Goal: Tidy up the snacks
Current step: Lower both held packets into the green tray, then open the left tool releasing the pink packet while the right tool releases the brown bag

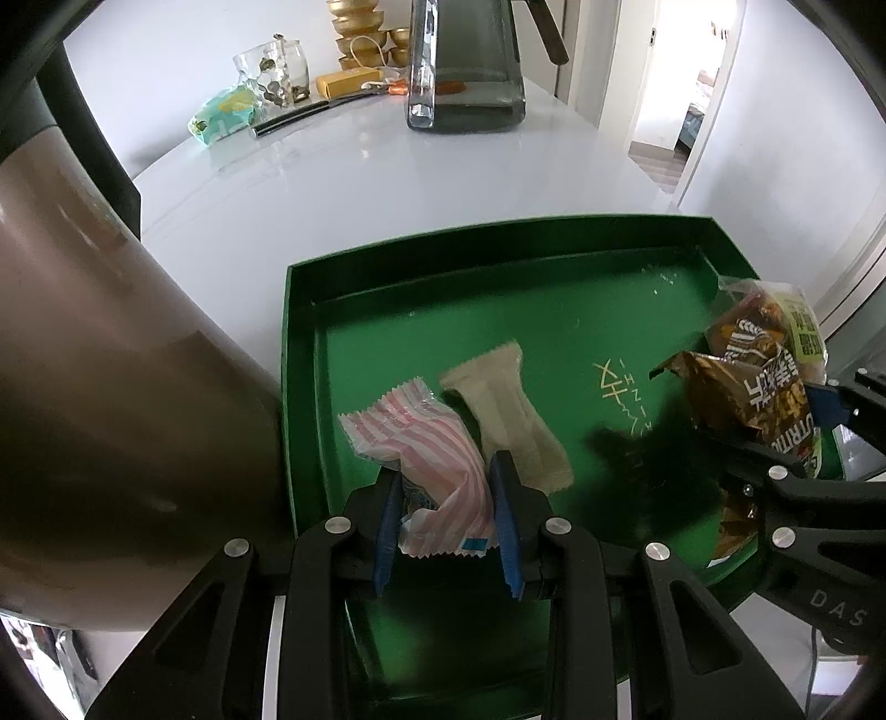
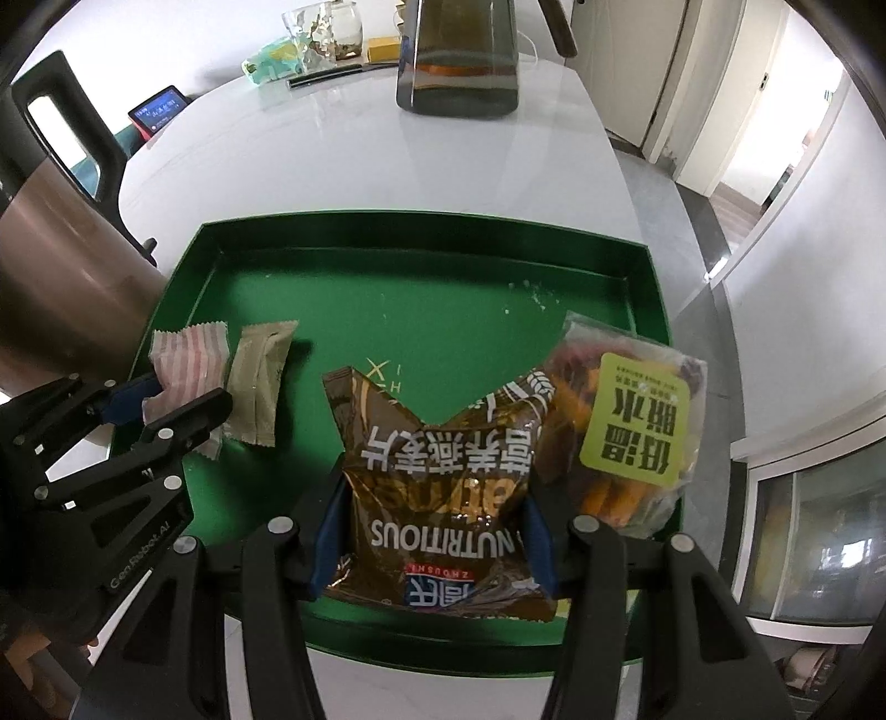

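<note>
Gripping a pink-striped snack packet [image 1: 437,448] between its blue pads, the left gripper [image 1: 448,498] holds the wrapper at the left side of a green tray [image 1: 498,243] on a white table [image 1: 360,183]. A beige packet [image 1: 512,412] lies flat on the tray floor just beside the striped one, touching it. To the right, the right gripper [image 2: 429,531] clamps a crumpled brown foil bag [image 2: 443,476] printed "NUTRITIOUS", its lower edge near the tray's front rim. A clear bag with a lime-green label [image 2: 637,421] rests against the tray's right wall, pressed against the foil bag. A brown kettle with a black handle [image 2: 61,238] stands by the tray's left edge. A dark glass pitcher [image 2: 459,61] and a glass jar [image 2: 326,30] sit at the table's far end.
</note>
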